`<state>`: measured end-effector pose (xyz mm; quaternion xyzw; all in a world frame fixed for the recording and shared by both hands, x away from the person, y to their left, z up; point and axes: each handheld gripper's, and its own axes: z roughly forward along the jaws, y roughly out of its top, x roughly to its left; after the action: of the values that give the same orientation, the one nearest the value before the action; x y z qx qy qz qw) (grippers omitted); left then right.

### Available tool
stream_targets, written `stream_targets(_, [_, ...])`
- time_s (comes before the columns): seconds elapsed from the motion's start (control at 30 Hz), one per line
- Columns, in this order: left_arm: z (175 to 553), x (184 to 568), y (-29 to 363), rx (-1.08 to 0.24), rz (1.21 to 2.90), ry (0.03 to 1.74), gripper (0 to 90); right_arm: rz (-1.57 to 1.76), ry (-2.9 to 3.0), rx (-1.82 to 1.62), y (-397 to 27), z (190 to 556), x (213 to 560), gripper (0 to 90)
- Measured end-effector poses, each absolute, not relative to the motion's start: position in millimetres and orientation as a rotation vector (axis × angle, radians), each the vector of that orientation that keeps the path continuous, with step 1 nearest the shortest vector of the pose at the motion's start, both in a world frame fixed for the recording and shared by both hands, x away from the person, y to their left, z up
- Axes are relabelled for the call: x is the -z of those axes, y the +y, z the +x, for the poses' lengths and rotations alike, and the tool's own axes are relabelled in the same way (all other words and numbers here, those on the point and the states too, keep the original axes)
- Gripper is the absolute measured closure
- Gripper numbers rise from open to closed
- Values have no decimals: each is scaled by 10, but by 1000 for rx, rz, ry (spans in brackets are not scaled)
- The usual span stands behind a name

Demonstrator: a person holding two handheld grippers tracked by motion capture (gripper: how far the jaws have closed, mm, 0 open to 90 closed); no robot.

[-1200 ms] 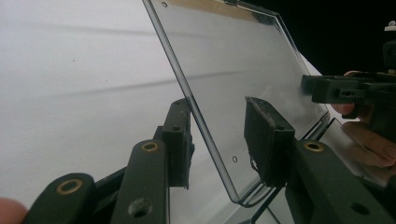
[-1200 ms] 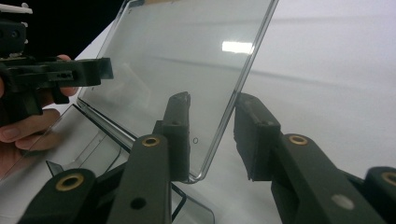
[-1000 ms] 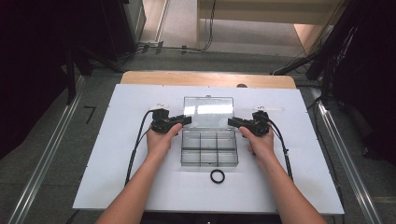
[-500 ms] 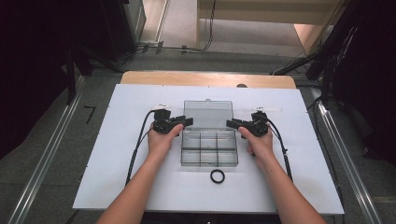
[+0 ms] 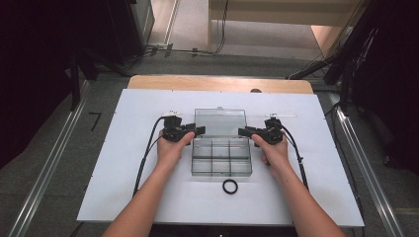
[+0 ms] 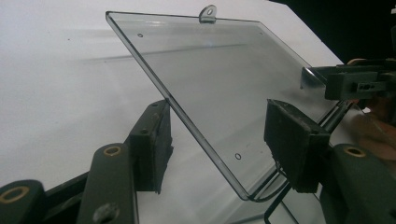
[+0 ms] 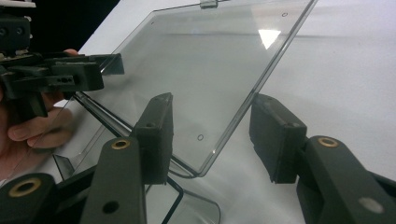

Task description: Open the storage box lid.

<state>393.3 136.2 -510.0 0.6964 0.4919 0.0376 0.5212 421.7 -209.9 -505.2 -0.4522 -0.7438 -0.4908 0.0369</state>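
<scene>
left claw (image 5: 196, 131) opening, right claw (image 5: 245, 131) opening

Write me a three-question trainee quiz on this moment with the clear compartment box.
1. True or false: the lid of the clear compartment box is open.
2. Where does the black ring lie? A. in a compartment; B. on the white table, near side of the box; C. on the lid.
3. What sits between the pads of the left gripper and the right gripper?

Key:
1. True; the lid is raised and tilts back.
2. B.
3. A side edge of the lid each; the jaws have just been opening, pads clear of it.
</scene>
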Motion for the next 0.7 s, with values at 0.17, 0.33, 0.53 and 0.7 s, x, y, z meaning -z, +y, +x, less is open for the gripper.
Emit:
stream_targets(0.17, [3928,5094,1364,-91,1670,1180,344,-1377,-2293,1499,-2090,4218,5054,444])
stream_targets(0.33, [3922,5083,1375,-86,1663,1169,298,-1395,-2278,1492,-2100,4229,5061,386])
stream_targets(0.53, [3892,5053,1363,-82,1657,1133,237,-1384,-2259,1538,-2138,4220,5009,330])
stream_targets(0.7, [3838,4990,1349,-101,1669,1081,184,-1359,-2299,1559,-2157,4186,4947,210])
